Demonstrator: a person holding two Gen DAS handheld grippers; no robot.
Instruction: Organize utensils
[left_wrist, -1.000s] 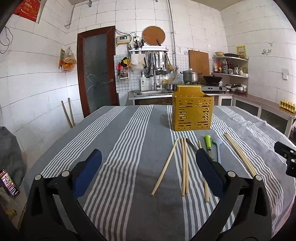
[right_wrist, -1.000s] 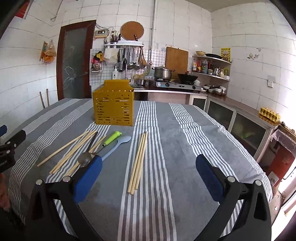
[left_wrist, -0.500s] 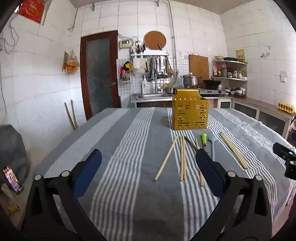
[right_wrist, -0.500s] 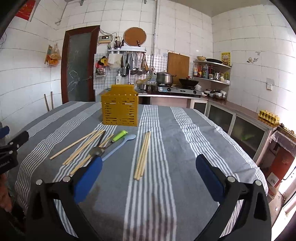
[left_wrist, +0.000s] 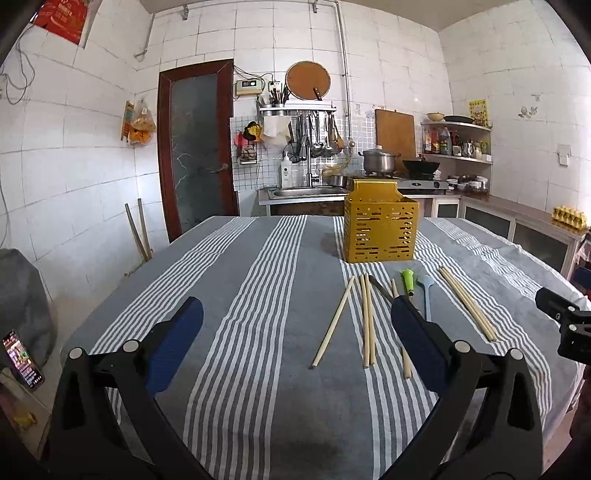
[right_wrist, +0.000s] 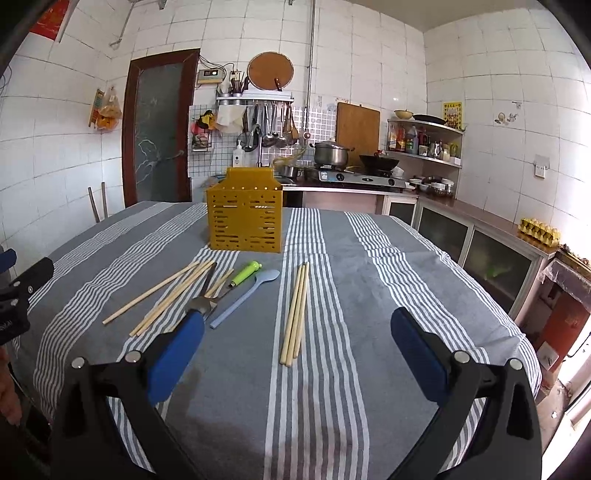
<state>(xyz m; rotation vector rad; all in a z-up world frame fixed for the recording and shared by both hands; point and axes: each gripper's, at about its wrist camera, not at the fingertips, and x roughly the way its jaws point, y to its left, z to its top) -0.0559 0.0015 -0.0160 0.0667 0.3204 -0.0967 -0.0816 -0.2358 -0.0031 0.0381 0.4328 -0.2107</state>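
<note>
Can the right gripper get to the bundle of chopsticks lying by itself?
Probably yes. The right gripper is open and the chopsticks lie flat on the tablecloth straight ahead between its fingers, with nothing in between.

bright daylight, sharp, fisheye-warped edges

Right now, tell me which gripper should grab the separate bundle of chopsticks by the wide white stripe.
Right. The chopstick bundle lies straight ahead between the right gripper's open jaws, with nothing in the way. For the left gripper the same bundle sits far to its right, beyond the blue spoon.
</note>
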